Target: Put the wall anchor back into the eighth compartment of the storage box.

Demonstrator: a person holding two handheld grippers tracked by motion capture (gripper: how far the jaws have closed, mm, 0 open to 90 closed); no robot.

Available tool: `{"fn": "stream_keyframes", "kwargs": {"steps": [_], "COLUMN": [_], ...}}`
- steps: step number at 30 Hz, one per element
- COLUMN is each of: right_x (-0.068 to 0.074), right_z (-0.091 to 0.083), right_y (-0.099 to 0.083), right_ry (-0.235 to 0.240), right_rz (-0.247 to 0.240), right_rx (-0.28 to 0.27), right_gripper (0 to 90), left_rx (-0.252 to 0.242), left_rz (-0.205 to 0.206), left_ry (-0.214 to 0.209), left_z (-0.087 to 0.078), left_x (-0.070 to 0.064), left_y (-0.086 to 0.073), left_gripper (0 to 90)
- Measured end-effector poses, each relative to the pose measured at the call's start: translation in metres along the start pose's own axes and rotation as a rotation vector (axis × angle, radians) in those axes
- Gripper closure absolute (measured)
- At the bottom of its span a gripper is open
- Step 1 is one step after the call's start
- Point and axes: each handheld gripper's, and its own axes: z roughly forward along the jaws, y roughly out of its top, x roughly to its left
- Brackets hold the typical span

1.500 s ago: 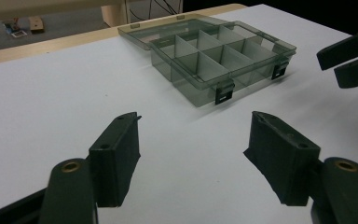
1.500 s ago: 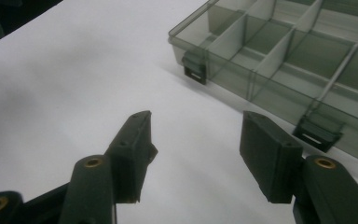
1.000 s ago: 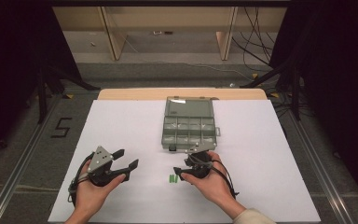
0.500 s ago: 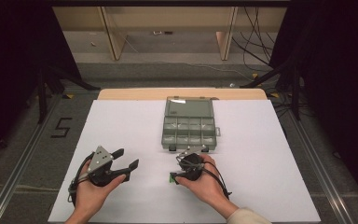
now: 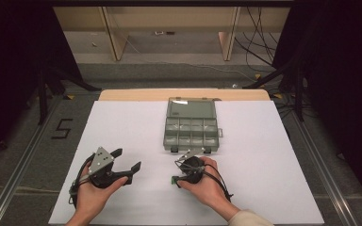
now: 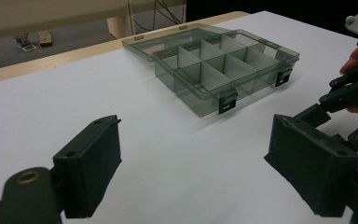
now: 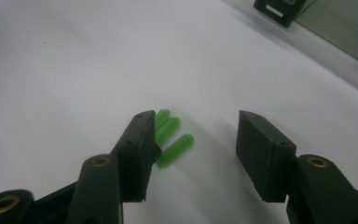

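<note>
Your right gripper (image 7: 193, 135) stands spread over the green plugs (image 7: 170, 135).
Your left gripper (image 6: 193, 158) is released too; the open box (image 5: 190, 126) sits beyond, nothing between.

A lab or recording workspace is suggested by a white-covered table (image 5: 264, 141) set on metal floor rails (image 5: 23, 160), loose cables (image 5: 259, 28) trailed across the bare floor, dark surroundings, and a numeral 5 (image 5: 62, 128) marked beside it.
</note>
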Motion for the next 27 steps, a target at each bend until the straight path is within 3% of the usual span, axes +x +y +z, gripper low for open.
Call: {"fn": "stream_keyframes", "kwargs": {"steps": [3,8,14,15,19,22,27], "right_x": [0.0004,0.0006,0.0003,0.0021,0.0024,0.0017,0.0029], "right_z": [0.0019,0.0012,0.0024,0.0021,0.0021,0.0032,0.0026], "right_y": [-0.0005,-0.0004,-0.0012,-0.0008,-0.0012,-0.0019,-0.0018], "right_ry": [-0.003,0.002,-0.014,-0.02,-0.021,-0.044,-0.055], "right_rz": [-0.022,-0.012,-0.048,-0.029,-0.053,-0.11,-0.138], "right_rx": [0.004,0.019,0.012,0.02,0.023,0.019,0.027], "right_gripper": [48.6,49.6,50.2,50.2,52.5,54.1,58.6], "left_rx": [0.0,0.007,0.009,0.01,0.014,0.013,0.013], "left_rz": [0.0,0.007,0.006,0.004,0.006,0.006,0.004], "left_ry": [-0.004,-0.001,-0.001,-0.001,-0.002,-0.002,-0.003], "left_z": [0.0003,0.0006,0.0008,0.0008,0.0006,0.0006,0.0008], "left_x": [0.0003,0.0003,-0.0003,-0.0004,-0.0001,-0.0002,-0.0002], "left_y": [-0.0003,-0.0006,-0.0007,-0.0007,-0.0008,-0.0008,-0.001], "left_gripper": [16.4,16.5,16.6,16.6,16.7,16.7,16.8]}}
